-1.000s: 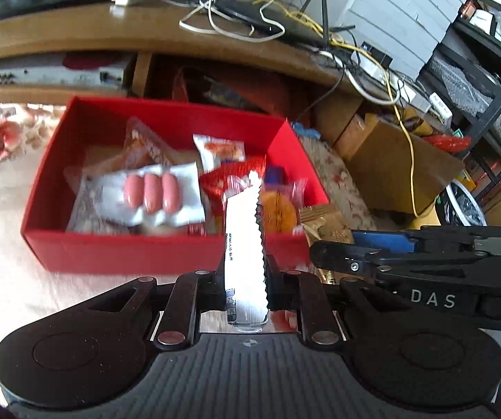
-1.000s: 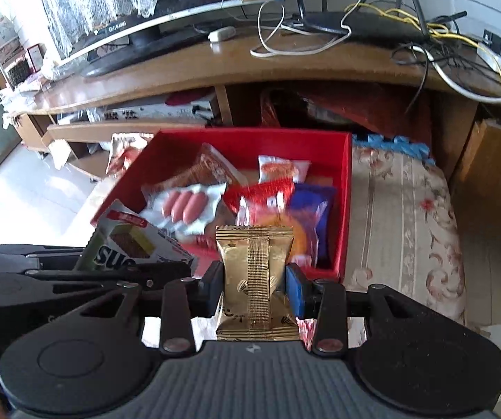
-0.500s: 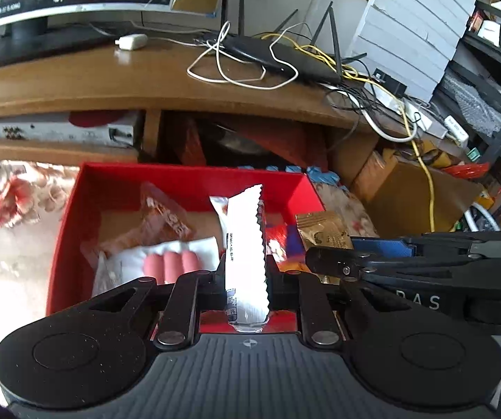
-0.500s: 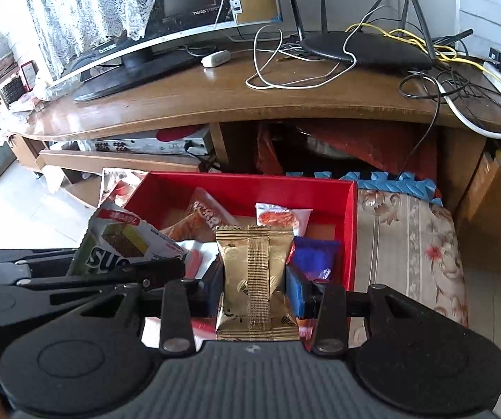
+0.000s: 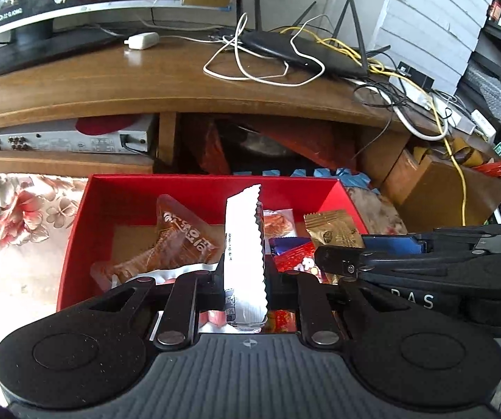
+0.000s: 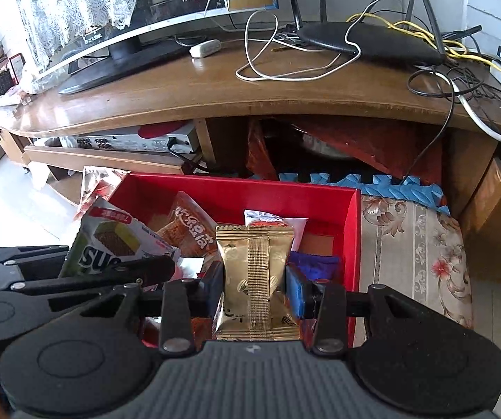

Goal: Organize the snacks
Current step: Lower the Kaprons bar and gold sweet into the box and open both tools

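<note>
Holding one snack apiece, both grippers hang over the near side of the red box (image 5: 75, 230), side by side. The left gripper (image 5: 245, 279) is pinched on a white wafer packet (image 5: 245, 244) that stands on end, its long axis running straight up out of the jaws with the zigzag seam edge toward that camera; from the right wrist view the same packet (image 6: 110, 241) shows its printed face, slanting up to the left. The right gripper (image 6: 254, 288) is clamped on a gold sachet (image 6: 254, 272), also upright, gripped across its narrower waist with the crimped top edge uppermost. Inside the box lie an orange packet (image 5: 180, 237), a small white and red pouch (image 5: 278, 223) and a blue wrapper (image 6: 315, 265), leaving bare cardboard floor at the far left corner and at the far right. What matters for the coming move, as I judge it, is that the box lies ahead of and below both tongs. The left hand is nearer the free left corner, the right hand nearer the gap by the right wall. Each packet would have to tip forward to lie flat.
</note>
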Available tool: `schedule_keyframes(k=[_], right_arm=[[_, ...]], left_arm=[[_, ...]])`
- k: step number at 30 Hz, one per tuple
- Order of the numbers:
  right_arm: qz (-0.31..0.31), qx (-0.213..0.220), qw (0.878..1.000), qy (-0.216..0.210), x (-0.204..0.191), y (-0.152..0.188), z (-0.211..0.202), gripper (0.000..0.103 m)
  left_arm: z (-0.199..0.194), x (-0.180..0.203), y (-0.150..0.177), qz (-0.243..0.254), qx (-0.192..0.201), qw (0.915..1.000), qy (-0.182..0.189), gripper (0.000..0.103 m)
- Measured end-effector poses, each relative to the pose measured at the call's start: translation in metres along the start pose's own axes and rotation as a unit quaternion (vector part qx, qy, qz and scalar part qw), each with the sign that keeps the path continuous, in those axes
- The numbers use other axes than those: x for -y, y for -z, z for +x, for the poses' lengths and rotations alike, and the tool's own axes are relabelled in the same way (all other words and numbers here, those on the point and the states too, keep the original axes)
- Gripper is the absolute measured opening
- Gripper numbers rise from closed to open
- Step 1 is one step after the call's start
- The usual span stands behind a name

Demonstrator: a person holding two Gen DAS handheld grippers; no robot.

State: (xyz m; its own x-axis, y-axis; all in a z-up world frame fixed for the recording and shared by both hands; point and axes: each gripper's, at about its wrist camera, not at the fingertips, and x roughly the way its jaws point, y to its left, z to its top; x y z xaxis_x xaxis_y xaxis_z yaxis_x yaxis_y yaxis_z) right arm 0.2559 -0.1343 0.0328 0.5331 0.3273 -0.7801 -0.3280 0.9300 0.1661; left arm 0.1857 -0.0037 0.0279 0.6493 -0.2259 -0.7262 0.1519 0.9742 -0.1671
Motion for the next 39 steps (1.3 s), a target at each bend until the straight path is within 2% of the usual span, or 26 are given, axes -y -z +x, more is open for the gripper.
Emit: schedule_keyframes(k=[11,14,16,20,22,31,39], right_arm=[[-0.002,-0.016,1.000,0.014,0.001,-0.001,0.025,0.038],[-0.005,-0.014,1.000,0.020,0.002,-0.001,0.025,0.039],[-0.001,-0.013,1.000,0.023,0.004,-0.001,0.024,0.040],[0.004,-0.010,1.000,0.029,0.008,0.000,0.020,0.044],[0.007,-0.008,0.999,0.032,0.010,0.000,0.017,0.049],[0.012,0.006,1.000,0.028,0.010,0.003,-0.004,0.061],[0.018,0.009,0.999,0.032,0.004,0.023,-0.031,0.063]], left_arm=[[0.023,-0.007,0.002,-0.004,-0.020,0.9997,-0.016,0.022],[0.023,-0.009,0.002,-0.005,-0.022,0.9995,-0.021,0.032],[0.023,-0.011,0.002,-0.009,-0.024,0.9993,-0.027,0.046],[0.021,-0.014,0.002,-0.013,-0.023,0.9990,-0.036,0.060],[0.017,-0.015,0.001,-0.017,-0.021,0.9988,-0.041,0.074],[-0.005,-0.013,0.004,-0.005,0.001,0.9977,-0.068,0.086],[-0.025,-0.013,0.018,-0.010,0.010,0.9971,-0.075,0.093]])
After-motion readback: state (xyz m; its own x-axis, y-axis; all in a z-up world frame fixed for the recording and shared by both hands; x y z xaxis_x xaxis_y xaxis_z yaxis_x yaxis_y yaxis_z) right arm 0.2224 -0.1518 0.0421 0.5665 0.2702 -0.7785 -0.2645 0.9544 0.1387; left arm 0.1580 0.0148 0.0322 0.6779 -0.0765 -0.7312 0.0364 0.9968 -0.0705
